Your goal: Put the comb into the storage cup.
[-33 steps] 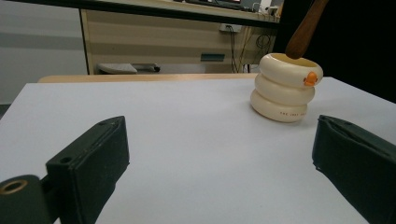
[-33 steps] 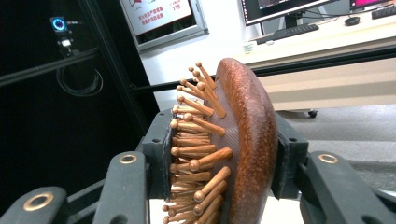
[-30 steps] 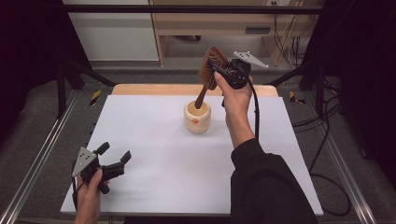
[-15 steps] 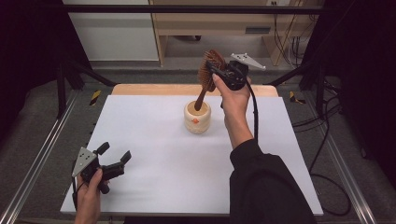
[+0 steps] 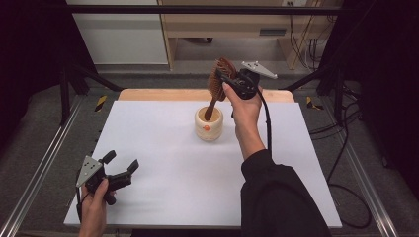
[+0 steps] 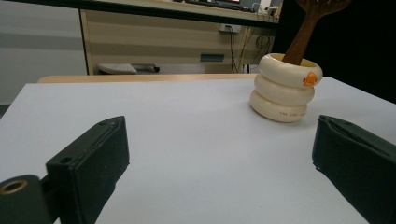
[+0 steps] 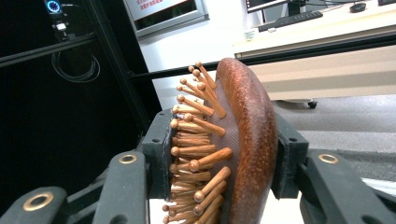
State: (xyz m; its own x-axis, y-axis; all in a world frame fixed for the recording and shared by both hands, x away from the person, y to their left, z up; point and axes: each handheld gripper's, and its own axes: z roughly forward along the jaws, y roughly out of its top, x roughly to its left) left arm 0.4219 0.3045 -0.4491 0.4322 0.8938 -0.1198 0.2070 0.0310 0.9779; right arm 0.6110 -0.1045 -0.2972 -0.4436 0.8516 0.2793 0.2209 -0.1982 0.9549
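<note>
The hairbrush [image 6: 308, 28] handle's lower end is hidden inside the cup [image 6: 285, 88]. In the left gripper view the picture's top edge cuts off the brush head. The small lettering near the cup's base is too tiny to read.

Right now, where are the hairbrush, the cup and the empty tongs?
hairbrush [image 7: 247, 140], right gripper view, wooden back of head.
cup [image 5: 209, 126], high view, outer wall.
left tongs [image 5: 120, 165], high view, gap between tips.
</note>
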